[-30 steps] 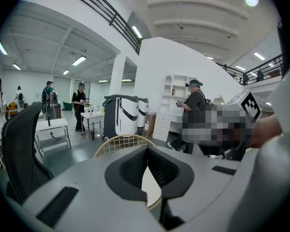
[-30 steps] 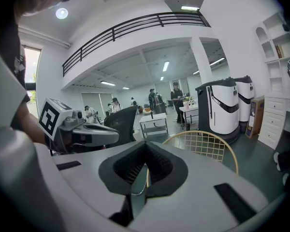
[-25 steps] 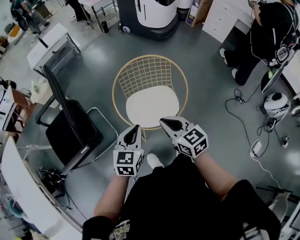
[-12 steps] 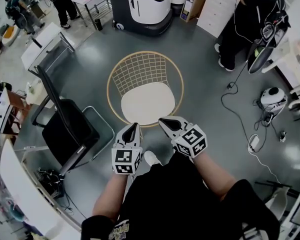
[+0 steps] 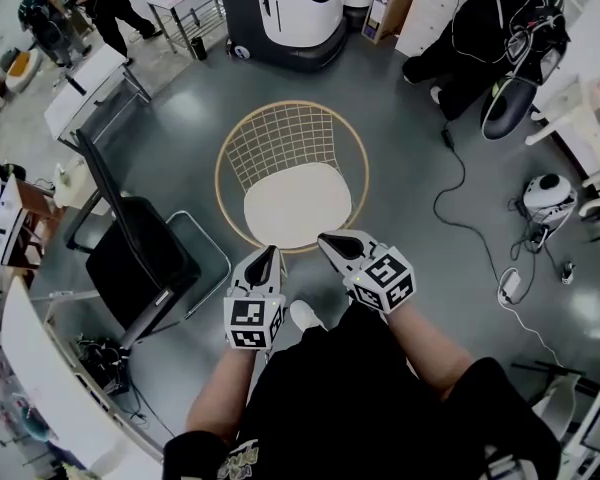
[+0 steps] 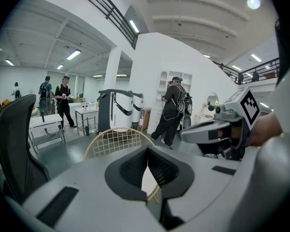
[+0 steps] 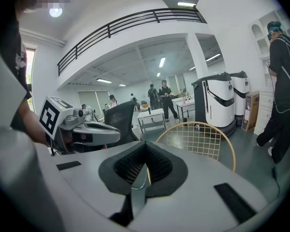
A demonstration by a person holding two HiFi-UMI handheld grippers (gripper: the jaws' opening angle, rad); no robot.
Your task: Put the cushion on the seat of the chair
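Note:
A round gold wire chair stands on the grey floor straight ahead, its mesh back toward the far side. A cream round cushion lies on its seat. My left gripper is shut and empty, held just short of the chair's near rim. My right gripper is shut and empty too, beside the left one at the near rim. In the right gripper view the chair back rises beyond the shut jaws and the left gripper shows at the left.
A black office chair stands close on the left by a white desk. A large white and black machine is behind the wire chair. A person in black stands at the far right, with cables and a small white device on the floor.
Both grippers have kept still. The view has shifted slightly, and the person at the far right has moved and bent over.

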